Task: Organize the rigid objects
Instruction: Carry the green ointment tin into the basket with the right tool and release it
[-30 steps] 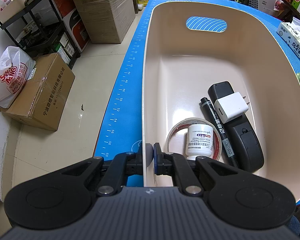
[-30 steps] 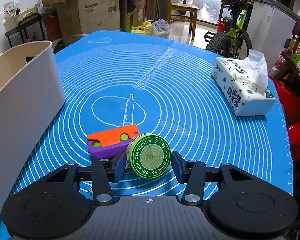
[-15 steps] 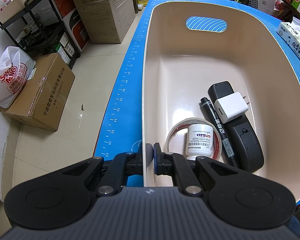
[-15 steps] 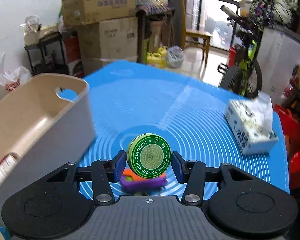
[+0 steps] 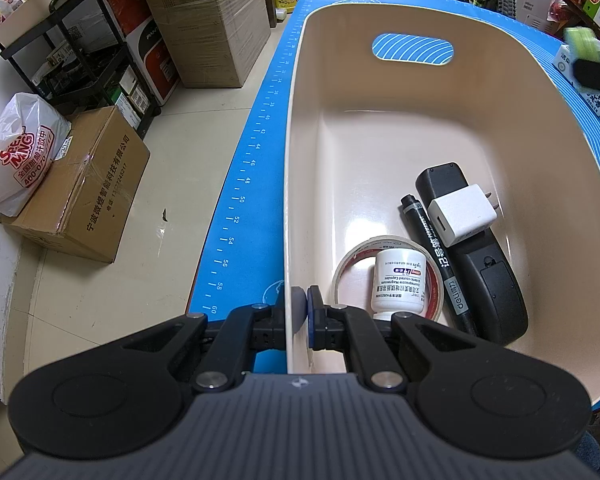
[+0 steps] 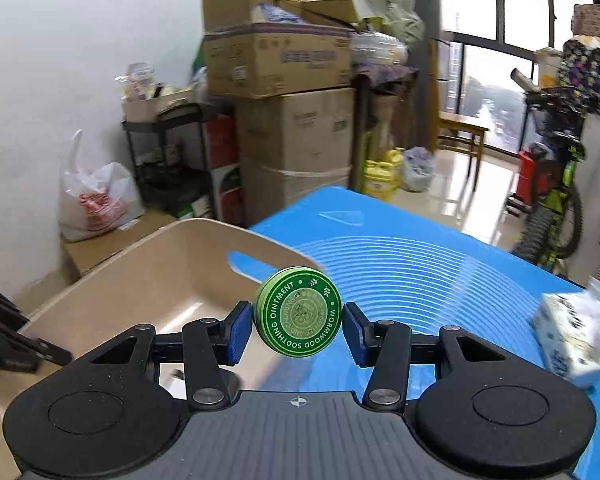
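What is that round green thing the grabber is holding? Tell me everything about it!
It is a small round green tin, flat like a puck and metal-looking. Its lid has a paler green emblem ringed with white words reading "WORMWOOD SOOTHING OINTMENT". The lid is on. The right gripper pinches its sides between blue pads, holding it in the air, tilted with its face toward the camera. It hangs near the rim of the beige bin. Nothing else touches it.
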Demonstrator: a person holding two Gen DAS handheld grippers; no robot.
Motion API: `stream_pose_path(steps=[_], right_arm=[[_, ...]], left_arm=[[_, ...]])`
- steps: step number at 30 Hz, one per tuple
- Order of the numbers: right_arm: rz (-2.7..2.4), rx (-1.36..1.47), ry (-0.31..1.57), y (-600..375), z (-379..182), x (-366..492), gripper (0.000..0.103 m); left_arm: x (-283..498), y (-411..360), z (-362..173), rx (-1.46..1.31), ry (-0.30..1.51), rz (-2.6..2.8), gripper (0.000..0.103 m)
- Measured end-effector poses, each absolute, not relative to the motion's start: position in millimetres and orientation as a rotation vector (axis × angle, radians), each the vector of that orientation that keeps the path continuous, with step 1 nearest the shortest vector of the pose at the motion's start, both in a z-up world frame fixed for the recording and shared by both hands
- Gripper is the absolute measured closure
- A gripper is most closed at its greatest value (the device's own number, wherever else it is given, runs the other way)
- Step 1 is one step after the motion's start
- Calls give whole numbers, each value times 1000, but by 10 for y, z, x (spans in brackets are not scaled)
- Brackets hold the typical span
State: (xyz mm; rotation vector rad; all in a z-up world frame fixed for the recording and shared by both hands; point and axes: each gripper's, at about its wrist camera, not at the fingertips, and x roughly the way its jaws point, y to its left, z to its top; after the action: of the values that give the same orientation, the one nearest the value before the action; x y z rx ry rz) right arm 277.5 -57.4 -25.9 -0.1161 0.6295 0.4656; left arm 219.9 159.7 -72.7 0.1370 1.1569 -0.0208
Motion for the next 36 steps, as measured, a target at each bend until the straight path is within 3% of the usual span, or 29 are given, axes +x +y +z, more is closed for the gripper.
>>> stream_pose_path(steps=[12,29,36], right_arm=[[558,-257,817,346,-517,2706,49],[605,-448,1003,702,-887,2581,49],[594,-404,1000,650,-894,2566,37]], left_arm=[[2203,1591,-714,137,1157,-18,94],[2197,1611,-727,138,1156,-24,94],[2202,1603,-730,137,1156,-25,94]])
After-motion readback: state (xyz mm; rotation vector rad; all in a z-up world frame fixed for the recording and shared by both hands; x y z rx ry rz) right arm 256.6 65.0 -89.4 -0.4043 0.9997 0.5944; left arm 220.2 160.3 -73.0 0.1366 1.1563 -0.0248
